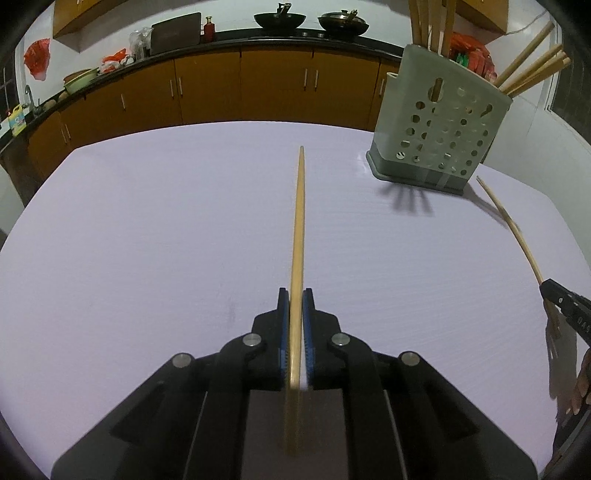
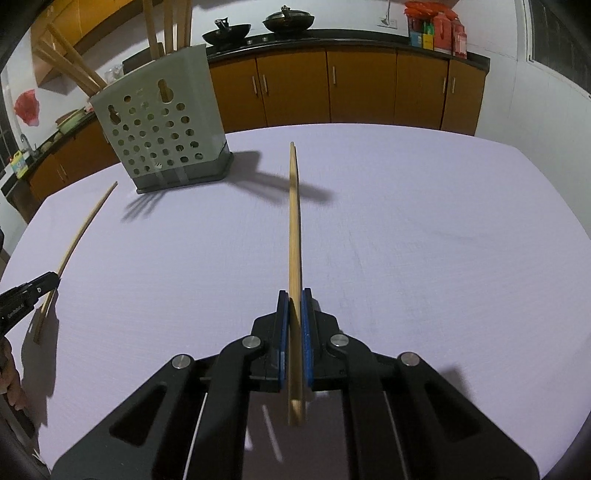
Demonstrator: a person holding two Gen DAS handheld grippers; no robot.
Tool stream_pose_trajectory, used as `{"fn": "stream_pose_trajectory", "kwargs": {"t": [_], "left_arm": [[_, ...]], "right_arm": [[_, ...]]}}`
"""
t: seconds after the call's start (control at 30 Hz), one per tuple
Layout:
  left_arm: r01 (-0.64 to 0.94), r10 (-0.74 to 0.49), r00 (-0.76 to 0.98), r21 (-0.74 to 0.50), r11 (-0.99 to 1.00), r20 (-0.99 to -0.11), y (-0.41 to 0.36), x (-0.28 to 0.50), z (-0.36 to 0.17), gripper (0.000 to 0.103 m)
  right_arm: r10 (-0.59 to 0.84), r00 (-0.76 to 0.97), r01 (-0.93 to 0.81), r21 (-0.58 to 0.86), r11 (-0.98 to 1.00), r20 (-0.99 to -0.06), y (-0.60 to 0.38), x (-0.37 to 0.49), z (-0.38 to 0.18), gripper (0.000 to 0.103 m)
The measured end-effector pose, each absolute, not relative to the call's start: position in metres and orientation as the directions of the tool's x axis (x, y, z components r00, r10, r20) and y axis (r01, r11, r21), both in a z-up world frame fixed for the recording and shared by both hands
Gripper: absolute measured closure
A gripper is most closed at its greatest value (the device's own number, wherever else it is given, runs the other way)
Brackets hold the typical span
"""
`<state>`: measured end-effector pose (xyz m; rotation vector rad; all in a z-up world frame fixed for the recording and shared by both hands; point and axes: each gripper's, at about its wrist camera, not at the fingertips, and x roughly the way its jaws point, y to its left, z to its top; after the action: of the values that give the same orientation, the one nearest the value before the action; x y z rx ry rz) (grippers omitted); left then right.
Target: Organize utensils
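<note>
Chopstick [image 1: 297, 229] looking like matt pale wood; holder [image 1: 441, 122] showing as matt grey perforated plastic; table [image 1: 147, 229] reading smooth matt white; pads [image 2: 306, 332] appearing blue, ribbed.

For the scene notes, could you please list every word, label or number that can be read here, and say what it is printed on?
None reads in full.
White print on the left tool's black side: too blurred to read.
"BAS", partial raised letters on the right tool's side.
Red packets on the back counter: print too small.
Yellow-labelled bottle by the sink: label too small.
The perforated utensil holder carries no text.
</note>
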<state>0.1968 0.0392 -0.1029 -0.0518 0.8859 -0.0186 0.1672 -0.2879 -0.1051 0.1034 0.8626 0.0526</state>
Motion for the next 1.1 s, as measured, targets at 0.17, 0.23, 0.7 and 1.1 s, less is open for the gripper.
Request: {"fn": "stream_pose_trajectory", "kwargs": {"t": [0.17,0.23,0.7,1.1], "left_arm": [[-0.006,-0.039,0.632,-0.055,0.998,-0.774,0.0393,0.1974,-0.1035,0.093],[-0.007,-0.037,0.632,-0.054,0.999,-0.774,0.0381,0.1978,-0.1042,0.093],[-0.01,-0.046,0.632,-0.067,0.998,-0.774,0.0372,0.1973,-0.1045,0.093],[-0.011,-0.048,0.632,-0.07,0.997,-0.774,0.037,0.1977,-0.1047,0.093]], "right_arm": [[0.097,0.649,-0.005,0.124,0.992,-0.755,-0.2871,0.1684,-0.1054,0.095],[0.092,0.649,-0.005,0.117,0.993,-0.755,-0.2864,0.1688,-0.1054,0.095],[0.083,0.649,-0.005,0.105,0.994,-0.757,-0.2861,0.1684,-0.1051,0.095],[0.083,0.648,-0.005,0.105,0.994,-0.757,-0.2863,0.1685,-0.1053,0.095]]}}
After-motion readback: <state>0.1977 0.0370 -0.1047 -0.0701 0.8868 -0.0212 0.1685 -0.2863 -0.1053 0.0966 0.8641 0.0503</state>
